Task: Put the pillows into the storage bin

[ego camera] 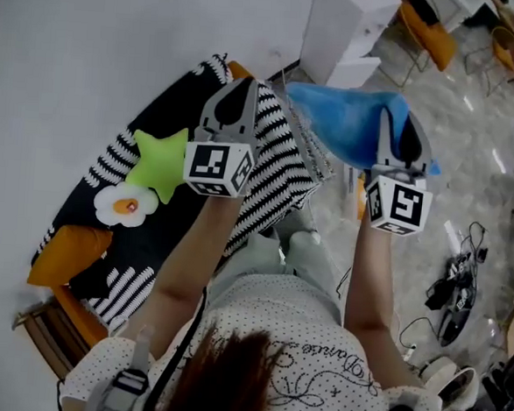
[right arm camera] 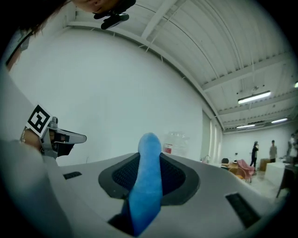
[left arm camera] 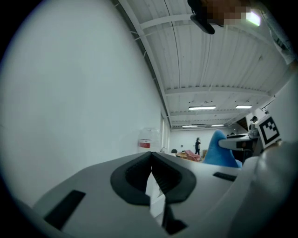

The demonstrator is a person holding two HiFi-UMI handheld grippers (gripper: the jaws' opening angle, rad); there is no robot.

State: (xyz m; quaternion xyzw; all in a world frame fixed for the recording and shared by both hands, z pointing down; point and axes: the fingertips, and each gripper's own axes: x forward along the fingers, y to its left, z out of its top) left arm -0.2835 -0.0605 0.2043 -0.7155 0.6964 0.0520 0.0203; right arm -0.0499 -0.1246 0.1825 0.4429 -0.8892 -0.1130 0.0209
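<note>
In the head view my left gripper [ego camera: 239,92] is shut on a black-and-white striped pillow [ego camera: 282,158], held out in front of the person. In the left gripper view a white fold of that pillow [left arm camera: 155,193] sits pinched between the closed jaws of the left gripper [left arm camera: 150,163]. My right gripper [ego camera: 401,122] is shut on a blue plush pillow [ego camera: 346,119]. The right gripper view shows this blue pillow [right arm camera: 146,186] standing up between the pads of the right gripper [right arm camera: 150,155]. I cannot make out a storage bin for certain.
A dark-covered sofa [ego camera: 163,229] along the white wall holds a green star pillow [ego camera: 161,163], a white flower pillow [ego camera: 125,205], an orange pillow [ego camera: 67,255] and another striped one [ego camera: 121,292]. A white cabinet [ego camera: 339,30], orange chairs [ego camera: 431,38] and floor cables [ego camera: 453,293] lie to the right.
</note>
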